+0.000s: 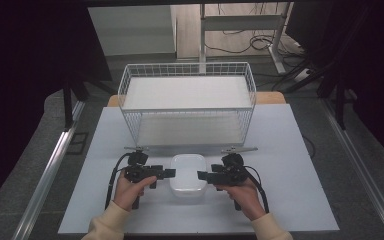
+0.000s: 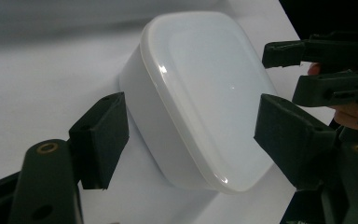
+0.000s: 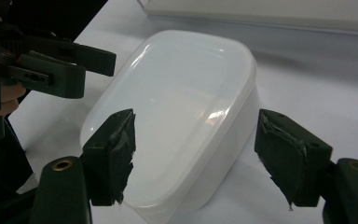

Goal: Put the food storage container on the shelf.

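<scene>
White plastic, the lidded box (image 1: pixel 188 174) sits on our worktop (image 1: pixel 290 165) between our left gripper (image 1: pixel 170 173) and right gripper (image 1: pixel 200 175); both grippers are spread wide, grasping nothing, jaws flanking it.

A white, translucent plastic container (image 1: pixel 188 173) with rounded corners and its lid shut lies flat on the pale surface (image 1: pixel 290 170), near the front edge at the middle, longer from near to far.
</scene>
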The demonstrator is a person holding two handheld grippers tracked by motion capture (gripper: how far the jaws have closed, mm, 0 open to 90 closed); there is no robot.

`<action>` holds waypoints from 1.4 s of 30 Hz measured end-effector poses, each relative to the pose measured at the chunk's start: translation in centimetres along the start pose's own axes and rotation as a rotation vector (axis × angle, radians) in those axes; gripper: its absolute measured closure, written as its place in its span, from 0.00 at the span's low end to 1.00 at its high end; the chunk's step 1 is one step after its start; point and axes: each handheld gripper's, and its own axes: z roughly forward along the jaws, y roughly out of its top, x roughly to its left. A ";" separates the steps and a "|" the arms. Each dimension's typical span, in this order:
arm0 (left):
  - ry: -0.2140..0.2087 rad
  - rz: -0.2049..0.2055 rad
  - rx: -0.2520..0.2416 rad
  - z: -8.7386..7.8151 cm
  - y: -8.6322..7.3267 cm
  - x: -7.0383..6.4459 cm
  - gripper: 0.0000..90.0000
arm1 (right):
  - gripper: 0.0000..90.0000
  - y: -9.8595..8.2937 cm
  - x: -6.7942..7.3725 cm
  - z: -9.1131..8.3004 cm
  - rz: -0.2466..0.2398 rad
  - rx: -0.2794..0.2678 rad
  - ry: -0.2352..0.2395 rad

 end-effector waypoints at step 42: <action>-0.039 -0.004 -0.030 -0.3 -1.4 -0.9 0.80 | 0.82 -1.1 -0.7 -0.9 0.178 -0.009 0.071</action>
